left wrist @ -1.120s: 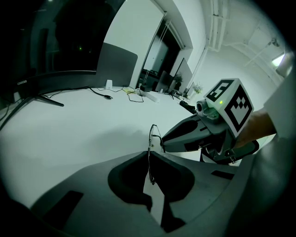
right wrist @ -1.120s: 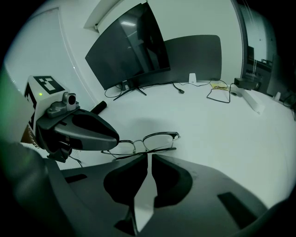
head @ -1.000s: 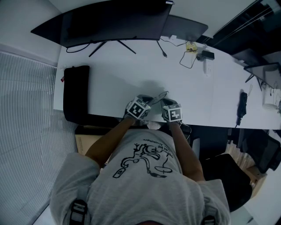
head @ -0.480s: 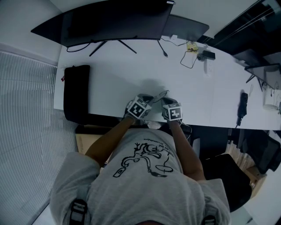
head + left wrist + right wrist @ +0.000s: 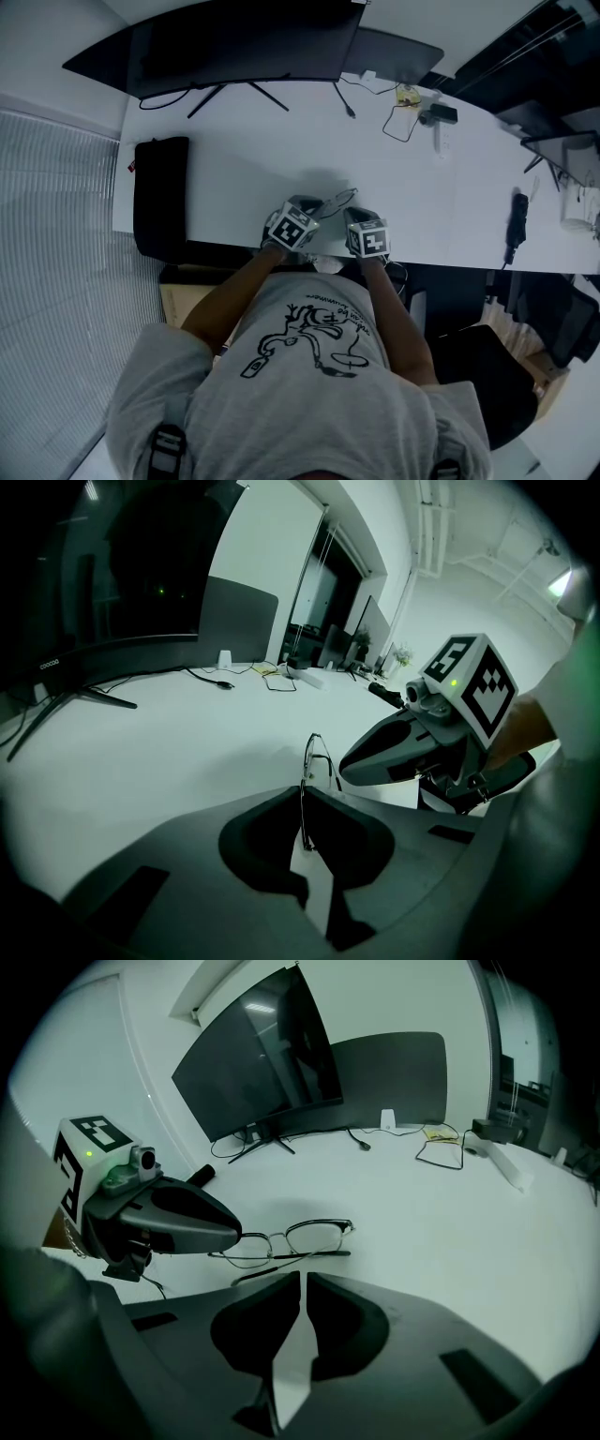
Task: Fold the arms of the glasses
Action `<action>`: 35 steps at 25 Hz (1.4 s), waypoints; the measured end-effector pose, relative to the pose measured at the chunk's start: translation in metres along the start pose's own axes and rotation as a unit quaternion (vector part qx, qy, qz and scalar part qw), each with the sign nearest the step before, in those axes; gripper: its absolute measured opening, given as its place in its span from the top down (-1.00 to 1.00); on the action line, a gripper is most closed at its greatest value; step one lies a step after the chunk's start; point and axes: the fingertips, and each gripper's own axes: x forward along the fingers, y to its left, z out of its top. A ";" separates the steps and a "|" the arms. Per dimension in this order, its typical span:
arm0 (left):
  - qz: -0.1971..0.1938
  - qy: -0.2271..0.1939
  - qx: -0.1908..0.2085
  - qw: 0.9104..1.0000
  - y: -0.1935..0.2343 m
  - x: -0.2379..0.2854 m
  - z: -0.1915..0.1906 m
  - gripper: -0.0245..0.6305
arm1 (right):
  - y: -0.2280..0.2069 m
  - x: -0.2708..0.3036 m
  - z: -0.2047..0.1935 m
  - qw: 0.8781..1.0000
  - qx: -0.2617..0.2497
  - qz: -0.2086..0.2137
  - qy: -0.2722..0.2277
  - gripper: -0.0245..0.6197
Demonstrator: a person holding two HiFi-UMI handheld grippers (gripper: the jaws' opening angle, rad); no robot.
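Note:
Thin metal-framed glasses (image 5: 338, 200) are held just above the white desk (image 5: 244, 169) near its front edge, between my two grippers. My left gripper (image 5: 302, 797) is shut on the glasses; a thin wire part of the frame (image 5: 313, 754) runs between its jaws. In the right gripper view the glasses (image 5: 292, 1238) lie sideways with one arm across the lenses, and the left gripper (image 5: 173, 1215) grips their left end. My right gripper (image 5: 303, 1281) sits just short of the glasses, shut with nothing between its jaws.
A wide dark monitor (image 5: 244, 42) stands at the desk's back edge. A black pad (image 5: 161, 197) lies at the left. Cables (image 5: 403, 120) and a small white device (image 5: 441, 142) sit at the back right; a black object (image 5: 517, 220) lies far right.
My left gripper has shifted slightly away from the body with the glasses in it, tilting them a little. The right gripper has hardly moved.

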 end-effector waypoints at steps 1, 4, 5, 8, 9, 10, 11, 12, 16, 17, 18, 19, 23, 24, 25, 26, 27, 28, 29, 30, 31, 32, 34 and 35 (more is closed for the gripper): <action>0.002 -0.001 0.002 1.000 0.000 0.000 0.000 0.83 | -0.001 0.000 -0.001 1.000 0.000 -0.001 -0.001 0.83; 0.010 -0.003 0.012 1.000 0.002 -0.001 0.000 0.83 | -0.007 0.010 -0.015 1.000 0.004 -0.001 -0.002 0.83; 0.013 -0.003 0.017 1.000 0.003 -0.001 0.000 0.83 | -0.006 0.008 -0.015 1.000 0.005 -0.001 -0.002 0.83; 0.026 -0.009 0.035 0.999 0.005 -0.002 0.002 0.83 | -0.006 0.006 -0.015 1.000 0.004 -0.003 -0.003 0.83; 0.032 -0.013 0.043 0.998 0.006 -0.002 0.002 0.83 | -0.005 0.005 -0.015 1.000 0.004 -0.004 -0.003 0.83; 0.040 -0.015 0.051 0.998 0.008 -0.002 0.003 0.83 | -0.004 0.003 -0.014 1.000 0.005 -0.003 -0.002 0.83; 0.049 -0.015 0.062 0.997 0.009 -0.002 0.002 0.83 | -0.004 0.002 -0.015 1.000 0.006 -0.003 -0.002 0.83; 0.060 -0.016 0.075 0.995 0.011 -0.002 0.003 0.83 | -0.003 0.000 -0.014 1.000 0.006 -0.004 -0.002 0.83; 0.102 -0.017 0.163 0.981 0.011 0.001 0.003 0.83 | -0.006 0.003 -0.021 1.000 0.008 -0.005 -0.001 0.83; 0.112 -0.016 0.185 0.976 0.011 0.002 0.002 0.83 | -0.007 0.004 -0.023 1.000 0.007 -0.006 -0.002 0.83; 0.120 -0.015 0.202 0.972 0.011 0.002 0.001 0.83 | -0.007 0.004 -0.024 1.000 0.007 -0.007 -0.002 0.83; 0.128 -0.015 0.215 0.968 0.011 0.003 0.001 0.83 | -0.007 0.003 -0.024 1.000 0.006 -0.009 -0.001 0.83; 0.145 -0.016 0.245 0.959 0.011 0.004 0.001 0.83 | -0.006 -0.003 -0.023 1.000 0.003 -0.013 0.002 0.83; 0.146 -0.016 0.250 0.957 0.010 0.004 0.001 0.83 | -0.006 -0.004 -0.023 1.000 0.003 -0.014 0.002 0.83; 0.147 -0.015 0.254 0.956 0.010 0.004 0.000 0.83 | -0.006 -0.005 -0.024 1.000 0.002 -0.013 0.002 0.83; 0.147 -0.014 0.258 0.955 0.009 0.004 -0.001 0.83 | -0.006 -0.006 -0.025 1.000 0.002 -0.014 0.003 0.83; 0.146 -0.012 0.261 0.954 0.008 0.004 -0.003 0.83 | -0.006 -0.006 -0.025 1.000 0.000 -0.014 0.003 0.83; 0.146 -0.012 0.263 0.954 0.007 0.005 -0.004 0.83 | -0.006 -0.006 -0.025 1.000 -0.001 -0.014 0.004 0.83; 0.145 -0.011 0.264 0.953 0.006 0.005 -0.005 0.83 | -0.006 -0.006 -0.025 1.000 -0.002 -0.013 0.003 0.83; 0.145 -0.010 0.265 0.953 0.005 0.005 -0.007 0.83 | -0.006 -0.006 -0.025 1.000 -0.003 -0.011 0.002 0.83; 0.144 -0.008 0.266 0.953 0.004 0.005 -0.009 0.83 | -0.005 -0.008 -0.022 1.000 -0.004 -0.010 0.000 0.83; 0.142 -0.006 0.267 0.953 0.003 0.006 -0.011 0.83 | -0.003 -0.011 -0.019 1.000 -0.006 -0.009 -0.001 0.83; 0.139 -0.001 0.269 0.953 0.001 0.006 -0.015 0.79 | -0.001 -0.015 -0.016 1.000 -0.007 -0.009 -0.003 0.83; 0.138 0.001 0.270 0.953 0.000 0.006 -0.018 0.75 | -0.002 -0.012 -0.019 1.000 -0.007 -0.008 -0.003 0.83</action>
